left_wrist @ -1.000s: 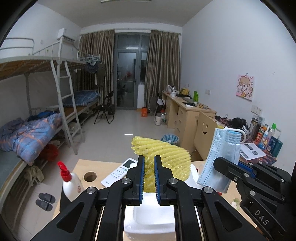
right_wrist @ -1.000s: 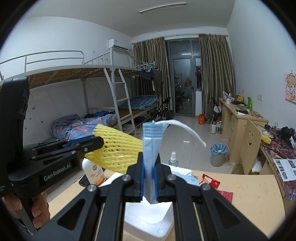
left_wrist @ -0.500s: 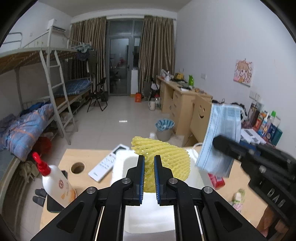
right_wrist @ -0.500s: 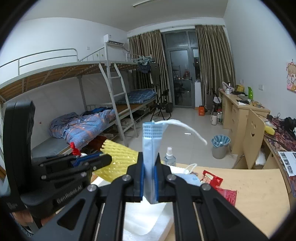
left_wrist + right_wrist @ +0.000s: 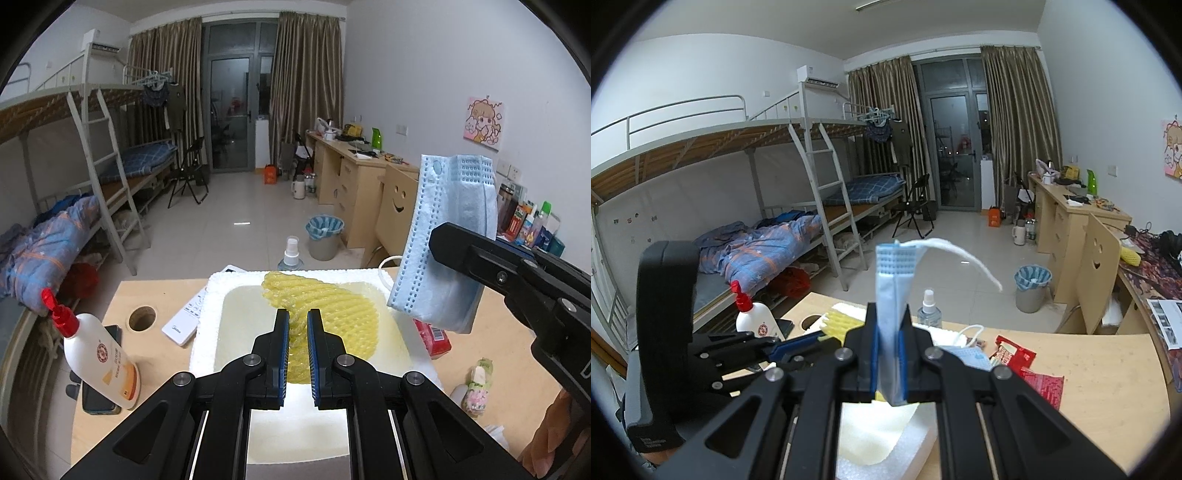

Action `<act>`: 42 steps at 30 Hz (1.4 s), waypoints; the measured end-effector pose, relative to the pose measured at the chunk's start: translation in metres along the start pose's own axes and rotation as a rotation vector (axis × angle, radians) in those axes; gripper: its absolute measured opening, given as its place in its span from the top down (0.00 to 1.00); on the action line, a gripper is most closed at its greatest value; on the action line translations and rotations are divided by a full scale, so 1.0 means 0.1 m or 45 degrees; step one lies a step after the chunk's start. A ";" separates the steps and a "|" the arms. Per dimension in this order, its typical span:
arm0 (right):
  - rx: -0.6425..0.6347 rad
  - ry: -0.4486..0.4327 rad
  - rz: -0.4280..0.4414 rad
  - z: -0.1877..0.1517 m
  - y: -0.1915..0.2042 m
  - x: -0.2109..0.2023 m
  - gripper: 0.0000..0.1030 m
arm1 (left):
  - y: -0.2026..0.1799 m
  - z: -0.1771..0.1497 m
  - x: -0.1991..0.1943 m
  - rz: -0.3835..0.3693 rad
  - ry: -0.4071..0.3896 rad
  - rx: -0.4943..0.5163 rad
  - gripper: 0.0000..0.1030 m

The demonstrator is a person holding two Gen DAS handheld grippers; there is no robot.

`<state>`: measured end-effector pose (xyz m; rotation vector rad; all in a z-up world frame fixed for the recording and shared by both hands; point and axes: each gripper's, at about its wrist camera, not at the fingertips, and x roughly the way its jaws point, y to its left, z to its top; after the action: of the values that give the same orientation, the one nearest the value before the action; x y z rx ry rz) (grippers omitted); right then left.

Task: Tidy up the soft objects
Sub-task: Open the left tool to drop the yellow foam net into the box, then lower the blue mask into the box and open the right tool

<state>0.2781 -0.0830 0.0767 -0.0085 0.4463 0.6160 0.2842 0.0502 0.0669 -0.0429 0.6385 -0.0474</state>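
Both tongs loaded over the white foam box (image 5: 207, 317)

Left tongs (image 5: 295, 350) pinch yellow foam fruit net (image 5: 332, 314) low inside; right tongs (image 5: 889, 354) clamp pleated blue face mask (image 5: 892, 295) upright.

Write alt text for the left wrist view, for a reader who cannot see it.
The left gripper is shut on a yellow foam mesh fruit sleeve, lowered into a white foam box on a light wooden table. At right, the right gripper holds a folded blue face mask in the air beside the box.
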 end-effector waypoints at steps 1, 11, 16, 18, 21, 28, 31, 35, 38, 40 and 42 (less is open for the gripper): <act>0.002 0.001 0.000 0.00 0.00 0.00 0.89 | 0.00 0.01 0.01 -0.002 0.001 0.000 0.90; 0.005 -0.014 -0.006 0.03 -0.05 -0.03 0.89 | 0.02 0.00 -0.02 0.041 -0.015 -0.022 0.08; 0.007 -0.021 -0.008 0.03 -0.05 -0.04 0.89 | 0.06 0.00 -0.10 0.069 -0.085 -0.033 0.05; 0.007 -0.021 -0.008 0.02 -0.05 -0.04 0.89 | 0.08 0.00 -0.08 0.071 -0.073 -0.046 0.05; 0.007 -0.021 -0.007 0.02 -0.06 -0.04 0.89 | 0.12 0.01 -0.09 0.083 -0.067 -0.048 0.04; 0.005 0.000 0.005 0.01 -0.05 0.00 0.89 | 0.35 0.07 -0.22 0.173 -0.094 -0.115 0.05; 0.005 0.024 0.026 0.00 -0.04 0.08 0.89 | 0.51 0.12 -0.32 0.211 -0.129 -0.163 0.04; -0.005 0.053 0.060 -0.02 0.01 0.17 0.89 | 0.70 0.17 -0.47 0.285 -0.180 -0.215 0.02; -0.018 0.069 0.089 -0.06 0.06 0.22 0.89 | 0.80 0.17 -0.53 0.317 -0.193 -0.249 0.02; -0.020 0.077 0.121 -0.07 0.09 0.26 0.89 | 0.83 0.18 -0.54 0.330 -0.193 -0.248 0.02; -0.020 0.088 0.139 -0.09 0.12 0.29 0.89 | 0.84 0.17 -0.56 0.333 -0.192 -0.248 0.02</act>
<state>0.2888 -0.0585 0.0579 -0.0205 0.5111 0.7281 0.2519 0.1375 0.1089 -0.1491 0.4924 0.2690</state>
